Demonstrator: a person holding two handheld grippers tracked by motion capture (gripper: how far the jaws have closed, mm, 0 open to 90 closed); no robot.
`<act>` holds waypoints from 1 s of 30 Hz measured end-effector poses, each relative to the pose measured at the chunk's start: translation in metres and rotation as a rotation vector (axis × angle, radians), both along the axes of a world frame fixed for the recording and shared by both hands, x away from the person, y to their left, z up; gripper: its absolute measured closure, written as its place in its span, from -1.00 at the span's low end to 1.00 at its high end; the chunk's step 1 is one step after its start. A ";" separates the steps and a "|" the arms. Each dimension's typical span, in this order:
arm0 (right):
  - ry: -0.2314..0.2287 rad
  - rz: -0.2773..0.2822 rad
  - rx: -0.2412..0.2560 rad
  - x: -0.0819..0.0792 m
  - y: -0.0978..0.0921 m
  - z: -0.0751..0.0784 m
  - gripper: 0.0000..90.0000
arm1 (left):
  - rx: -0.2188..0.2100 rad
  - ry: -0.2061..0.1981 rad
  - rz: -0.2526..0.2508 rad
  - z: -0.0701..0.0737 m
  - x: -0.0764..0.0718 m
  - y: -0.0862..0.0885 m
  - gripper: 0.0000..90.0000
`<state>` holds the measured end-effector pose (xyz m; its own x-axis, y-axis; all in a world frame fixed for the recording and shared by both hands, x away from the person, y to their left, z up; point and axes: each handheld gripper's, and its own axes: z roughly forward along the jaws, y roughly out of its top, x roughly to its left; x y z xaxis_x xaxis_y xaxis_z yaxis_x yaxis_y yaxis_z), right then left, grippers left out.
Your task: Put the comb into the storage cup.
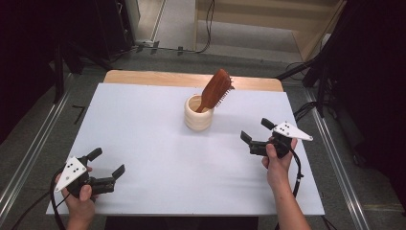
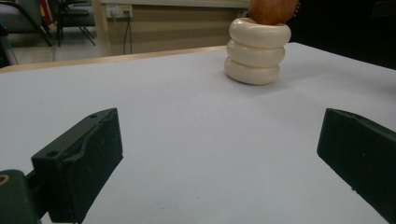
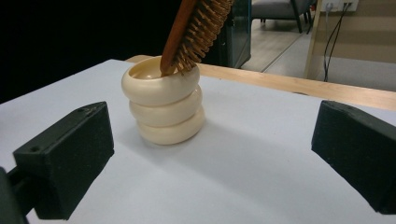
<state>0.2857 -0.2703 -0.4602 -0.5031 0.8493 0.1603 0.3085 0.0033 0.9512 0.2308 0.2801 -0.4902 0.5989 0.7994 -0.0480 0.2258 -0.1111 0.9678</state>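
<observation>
Pretty even overhead light, soft shadows on the white table (image 1: 158, 143), dark room edges, and both gripper views look slightly soft up close.

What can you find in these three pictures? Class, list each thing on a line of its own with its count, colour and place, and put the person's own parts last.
Table: one, white top with a wooden strip along the far edge, centre of the high view.
Ribbed cup: one, cream, three stacked rings in shape, standing upright on the far middle of the table.
Hairbrush: one, reddish-brown wood, handle down inside the ribbed cup, head leaning up and out to the right, bristles facing right.
Left gripper: one, black with a grey plate, near left corner of the table, jaws apart, holding nothing.
Right gripper: one, black with a grey plate, right of the ribbed cup, jaws apart, holding nothing.
Hands: two, one wrapped round each gripper, forearms entering from the bottom.
</observation>
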 end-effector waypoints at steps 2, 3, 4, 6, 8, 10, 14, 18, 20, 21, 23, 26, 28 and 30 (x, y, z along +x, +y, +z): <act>0.001 -0.003 -0.001 -0.003 -0.003 -0.001 -1.00 | 0.002 0.000 0.001 0.000 0.000 0.000 -0.99; 0.002 -0.005 0.000 -0.005 -0.006 -0.001 -1.00 | 0.001 0.000 0.001 0.000 0.000 0.000 -0.99; 0.004 -0.010 -0.001 -0.006 -0.007 -0.002 -1.00 | 0.002 0.000 0.001 0.000 0.000 0.000 -0.99; 0.002 -0.014 -0.004 -0.009 -0.011 -0.003 -1.00 | 0.003 0.000 0.002 0.000 0.000 0.000 -0.99; 0.003 -0.018 -0.010 -0.011 -0.013 -0.004 -1.00 | 0.003 0.000 0.003 0.000 0.000 0.000 -0.99; 0.007 -0.019 -0.008 -0.014 -0.016 -0.006 -1.00 | 0.003 -0.001 0.004 0.000 0.000 0.000 -0.99; 0.009 -0.024 -0.010 -0.020 -0.021 -0.009 -1.00 | 0.003 -0.001 0.005 0.000 0.000 0.000 -0.99; 0.015 -0.033 -0.019 -0.025 -0.027 -0.012 -1.00 | 0.005 0.000 0.006 0.000 0.000 0.000 -0.99; 0.019 -0.036 -0.020 -0.028 -0.030 -0.014 -1.00 | 0.005 0.000 0.005 0.000 0.000 0.000 -0.99; 0.015 -0.038 -0.026 -0.028 -0.031 -0.014 -1.00 | 0.005 0.000 0.006 0.000 0.000 0.000 -0.99; 0.022 -0.038 -0.028 -0.031 -0.034 -0.016 -1.00 | 0.008 0.000 0.006 0.000 0.000 0.000 -0.99; 0.022 -0.043 -0.029 -0.035 -0.036 -0.017 -1.00 | 0.008 0.001 0.006 0.000 0.000 0.000 -0.99; 0.023 -0.052 -0.040 -0.038 -0.038 -0.017 -1.00 | 0.007 0.001 0.006 0.000 0.000 0.000 -0.99; 0.021 -0.053 -0.037 -0.040 -0.041 -0.019 -1.00 | 0.008 0.000 0.006 0.000 0.000 0.000 -0.99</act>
<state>0.2457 -0.3111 -0.4792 -0.4543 0.8801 0.1381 0.3289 0.0217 0.9441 0.2306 0.2798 -0.4903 0.5938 0.8035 -0.0416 0.2268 -0.1175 0.9668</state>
